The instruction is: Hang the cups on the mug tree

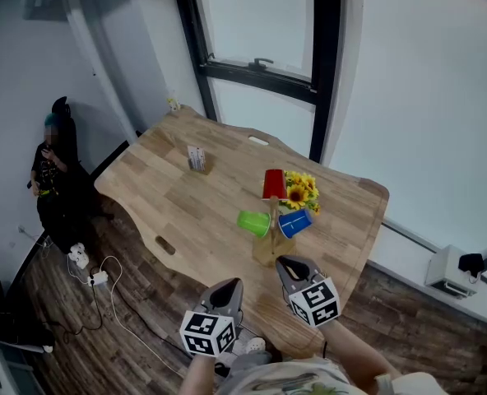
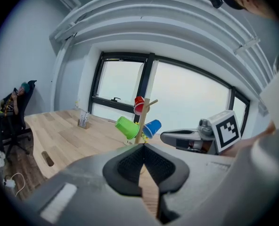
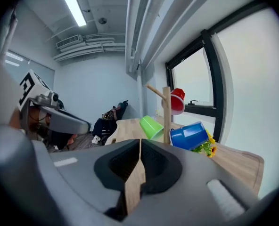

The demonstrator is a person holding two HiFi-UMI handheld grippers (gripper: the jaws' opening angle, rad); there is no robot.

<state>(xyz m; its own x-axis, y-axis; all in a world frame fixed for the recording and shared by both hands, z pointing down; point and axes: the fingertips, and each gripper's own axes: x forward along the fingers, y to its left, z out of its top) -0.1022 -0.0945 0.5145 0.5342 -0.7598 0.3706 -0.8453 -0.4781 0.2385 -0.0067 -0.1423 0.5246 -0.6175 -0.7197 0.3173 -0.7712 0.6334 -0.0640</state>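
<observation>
A wooden mug tree (image 1: 271,235) stands near the table's front right edge. On it hang a red cup (image 1: 274,184) at the top, a green cup (image 1: 253,222) on the left and a blue cup (image 1: 295,222) on the right. Both grippers hover off the near table edge, short of the tree. My left gripper (image 1: 232,285) is shut and empty, and so is my right gripper (image 1: 289,262). The left gripper view looks past its shut tips (image 2: 143,145) at the green cup (image 2: 127,127). The right gripper view shows the blue cup (image 3: 189,135) just beyond its shut tips (image 3: 139,140).
Sunflowers (image 1: 302,192) sit behind the tree on the wooden table (image 1: 178,212). A small card holder (image 1: 197,158) stands mid-table. A seated person (image 1: 50,171) is at the far left wall. Cables and a power strip (image 1: 97,278) lie on the floor. Windows back the table.
</observation>
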